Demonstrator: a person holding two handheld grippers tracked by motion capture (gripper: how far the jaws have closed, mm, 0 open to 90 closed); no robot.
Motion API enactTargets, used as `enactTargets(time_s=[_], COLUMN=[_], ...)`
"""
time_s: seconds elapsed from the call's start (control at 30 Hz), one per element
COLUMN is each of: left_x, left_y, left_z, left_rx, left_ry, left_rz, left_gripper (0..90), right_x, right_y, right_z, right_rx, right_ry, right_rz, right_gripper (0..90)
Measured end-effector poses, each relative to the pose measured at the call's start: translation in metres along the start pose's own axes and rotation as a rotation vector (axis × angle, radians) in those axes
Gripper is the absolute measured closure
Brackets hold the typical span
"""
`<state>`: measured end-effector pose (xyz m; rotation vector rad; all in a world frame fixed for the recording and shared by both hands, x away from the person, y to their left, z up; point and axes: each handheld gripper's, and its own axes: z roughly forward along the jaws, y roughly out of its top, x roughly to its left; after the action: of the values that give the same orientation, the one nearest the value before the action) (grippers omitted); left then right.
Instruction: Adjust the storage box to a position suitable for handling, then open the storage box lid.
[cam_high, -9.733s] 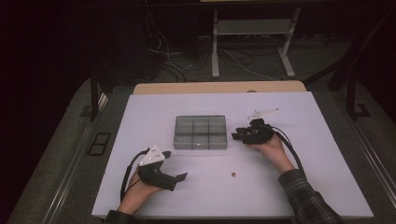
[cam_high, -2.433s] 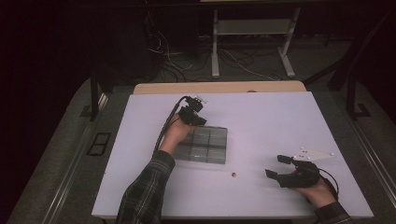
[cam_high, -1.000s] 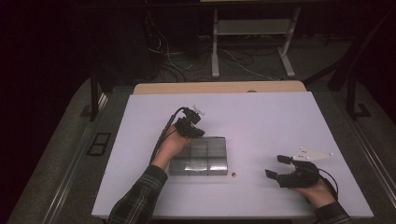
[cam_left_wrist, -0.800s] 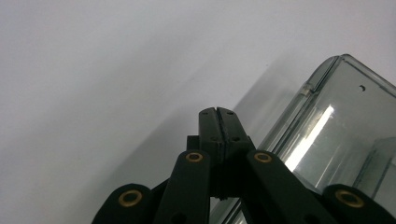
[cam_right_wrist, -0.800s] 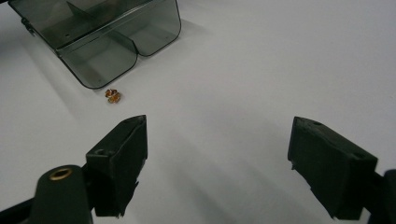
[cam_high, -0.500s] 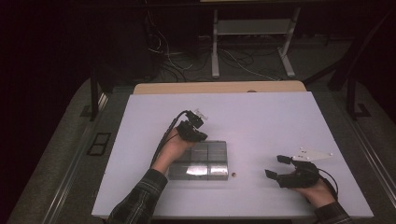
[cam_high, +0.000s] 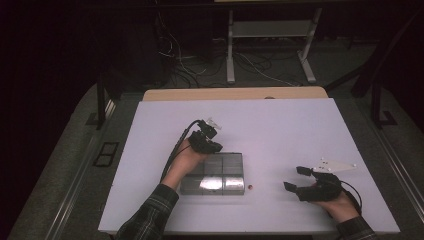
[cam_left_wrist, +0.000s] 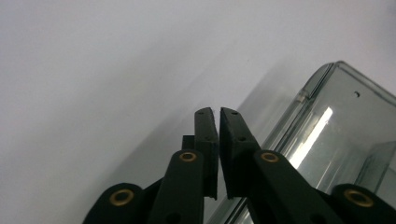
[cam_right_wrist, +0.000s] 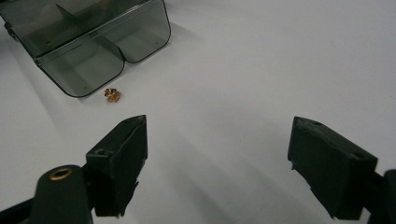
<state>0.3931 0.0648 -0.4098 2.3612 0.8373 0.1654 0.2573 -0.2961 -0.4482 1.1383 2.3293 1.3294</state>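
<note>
Dragged toward the person since a couple of seconds back, the clear box (cam_high: 215, 175) now sits nearer the table's (cam_high: 300, 125) front edge. Left gripper (cam_high: 210, 142) is at the box's far left corner, its jaws just starting to part with a thin gap, nothing pinched. Right gripper (cam_high: 300, 185) rests near the front right with jaws spread wide, empty. Small orange bit (cam_high: 250, 187) lies just beside the box.
</note>
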Motion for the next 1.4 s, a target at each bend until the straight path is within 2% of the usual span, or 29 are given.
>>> enactTargets(time_s=[0.13, 0.23, 0.37, 0.47, 0.7, 0.87, 1.03, 1.1, 1.2, 1.4], left_x=[0.0, 0.002, 0.003, 0.001, -0.005, -0.012, -0.016, -0.018, -0.021, -0.028], left_y=[0.0, -0.001, -0.005, -0.01, -0.019, -0.025, -0.034, -0.039, -0.044, -0.054], left_z=[-0.007, -0.014, -0.023, -0.028, -0.038, -0.044, -0.05, -0.053, -0.056, -0.064], left_rx=[-0.049, -0.109, -0.169, -0.201, -0.257, -0.3, -0.326, -0.329, -0.356, -0.378], left_ry=[0.009, -0.002, -0.02, -0.037, -0.028, -0.019, -0.041, -0.037, -0.058, -0.055], left_rz=[-0.006, -0.017, -0.036, -0.034, -0.037, -0.02, -0.012, 0.002, -0.007, -0.007], left_gripper=[71.6, 62.8, 53.4, 46.6, 39.8, 32.5, 25.6, 24.2, 23.9, 18.6], right_x=[0.0, 0.0, 0.0, 0.0, 0.001, 0.001, 0.0, 0.001, 0.0, 0.0], right_y=[0.0, 0.0, 0.0, 0.0, 0.0, 0.0, 0.0, 0.0, 0.0, 0.0], right_z=[0.0, 0.0, 0.001, 0.001, 0.0, 0.002, 0.001, 0.0, 0.0, 0.001], right_rx=[0.0, 0.001, 0.002, 0.003, 0.002, 0.004, 0.004, 0.001, 0.003, 0.004], right_ry=[0.001, -0.001, -0.001, 0.0, -0.003, 0.0, -0.001, -0.003, -0.005, -0.003], right_rz=[0.001, -0.001, -0.003, -0.003, -0.005, -0.006, -0.003, -0.007, -0.005, -0.005], right_gripper=[19.7, 19.7, 19.7, 19.7, 19.7, 19.7, 19.7, 19.7, 19.7, 19.7])
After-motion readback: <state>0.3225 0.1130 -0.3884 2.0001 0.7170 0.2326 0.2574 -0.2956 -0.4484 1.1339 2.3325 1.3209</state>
